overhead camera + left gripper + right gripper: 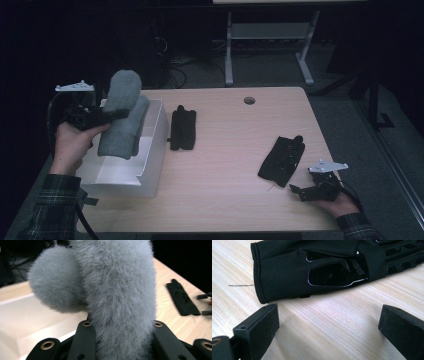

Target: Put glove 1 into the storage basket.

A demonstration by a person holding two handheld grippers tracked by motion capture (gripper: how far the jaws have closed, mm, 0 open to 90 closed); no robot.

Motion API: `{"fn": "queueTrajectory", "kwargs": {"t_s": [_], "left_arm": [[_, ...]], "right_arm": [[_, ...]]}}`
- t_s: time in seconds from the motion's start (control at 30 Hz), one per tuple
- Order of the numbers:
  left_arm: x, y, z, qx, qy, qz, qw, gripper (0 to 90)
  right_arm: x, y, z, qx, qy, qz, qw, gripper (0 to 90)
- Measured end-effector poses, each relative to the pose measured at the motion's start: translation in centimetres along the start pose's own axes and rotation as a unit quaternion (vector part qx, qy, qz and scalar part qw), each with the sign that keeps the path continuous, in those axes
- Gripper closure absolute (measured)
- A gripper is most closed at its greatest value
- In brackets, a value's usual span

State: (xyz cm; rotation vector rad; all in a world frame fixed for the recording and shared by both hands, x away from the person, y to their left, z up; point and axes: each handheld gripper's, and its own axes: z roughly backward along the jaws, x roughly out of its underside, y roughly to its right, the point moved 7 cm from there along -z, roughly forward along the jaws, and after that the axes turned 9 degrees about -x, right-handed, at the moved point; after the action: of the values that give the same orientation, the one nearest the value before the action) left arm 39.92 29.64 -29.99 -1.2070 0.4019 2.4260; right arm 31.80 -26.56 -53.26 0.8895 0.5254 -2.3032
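My left gripper is shut on a fluffy grey mitten, held above the white open box at the table's left. In the left gripper view the grey mitten bulges up between the two black jaws, its thumb sticking out to the left. A black glove lies at the right of the table, and a second black glove lies just right of the box. My right gripper rests low on the table near the front right, open, with the black glove just beyond its fingertips and bare wood between them.
The wooden table has a round cable hole near its far edge. Beyond the table stand the legs of another desk on a dark floor.
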Motion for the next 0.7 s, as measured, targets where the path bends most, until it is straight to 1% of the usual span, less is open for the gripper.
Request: {"fn": "queueTrajectory", "kwargs": {"t_s": [0.07,0.1,0.17,0.2,0.23,0.27,0.33,0.37,0.43,0.5,0.53,0.57,0.6,0.7], "left_arm": [[1.3,-0.8,-0.8,-0.017,-0.016,0.01,0.9997,70.6],[1.3,-0.8,-0.8,-0.017,-0.016,0.01,0.9997,70.6],[2.4,-1.3,-1.5,-0.017,-0.025,0.018,0.9994,70.6],[3.3,-1.6,-2.2,-0.02,-0.037,0.022,0.9989,70.5],[4.1,-1.9,-2.8,-0.019,-0.049,0.021,0.9984,70.5],[4.1,-1.9,-2.8,-0.019,-0.049,0.021,0.9984,70.4],[5.1,-2.4,-3.7,-0.017,-0.059,0.027,0.9978,70.4],[5.7,-2.6,-4.3,-0.016,-0.065,0.034,0.9972,70.4],[6.6,-3.0,-5.2,-0.015,-0.077,0.035,0.9963,70.4],[7.5,-3.3,-6.1,-0.019,-0.09,0.038,0.995,70.3],[8.4,-3.7,-7.0,-0.017,-0.104,0.04,0.9936,70.3],[8.8,-3.8,-7.4,-0.015,-0.109,0.043,0.993,70.2],[8.8,-3.8,-7.4,-0.015,-0.109,0.043,0.993,70.1],[10.1,-4.4,-8.7,-0.016,-0.131,0.046,0.9902,69.8]], "right_arm": [[0.0,0.0,0.0,-0.002,0.0,0.002,1.0,2.8],[0.0,0.0,0.0,-0.002,0.0,0.002,1.0,2.8],[0.0,0.0,0.0,-0.003,-0.001,0.004,1.0,2.8],[0.0,0.1,0.0,-0.005,0.0,0.005,1.0,2.7],[0.0,0.1,0.0,-0.005,0.0,0.004,1.0,2.8],[0.0,0.1,0.0,-0.005,0.0,0.004,1.0,2.8],[0.0,0.0,0.0,-0.005,-0.001,0.002,1.0,2.7],[0.0,0.0,0.0,-0.005,-0.001,0.002,1.0,2.8],[0.0,0.1,0.0,-0.005,0.0,0.003,1.0,2.8],[0.0,0.1,0.0,-0.005,-0.001,0.002,1.0,2.8],[0.0,0.1,0.0,-0.005,0.0,0.002,1.0,2.8],[0.0,0.1,0.0,-0.005,0.0,0.003,1.0,2.8],[0.0,0.1,0.0,-0.005,0.0,0.003,1.0,2.8],[0.0,0.1,0.0,-0.005,0.0,0.003,1.0,2.8]]}}
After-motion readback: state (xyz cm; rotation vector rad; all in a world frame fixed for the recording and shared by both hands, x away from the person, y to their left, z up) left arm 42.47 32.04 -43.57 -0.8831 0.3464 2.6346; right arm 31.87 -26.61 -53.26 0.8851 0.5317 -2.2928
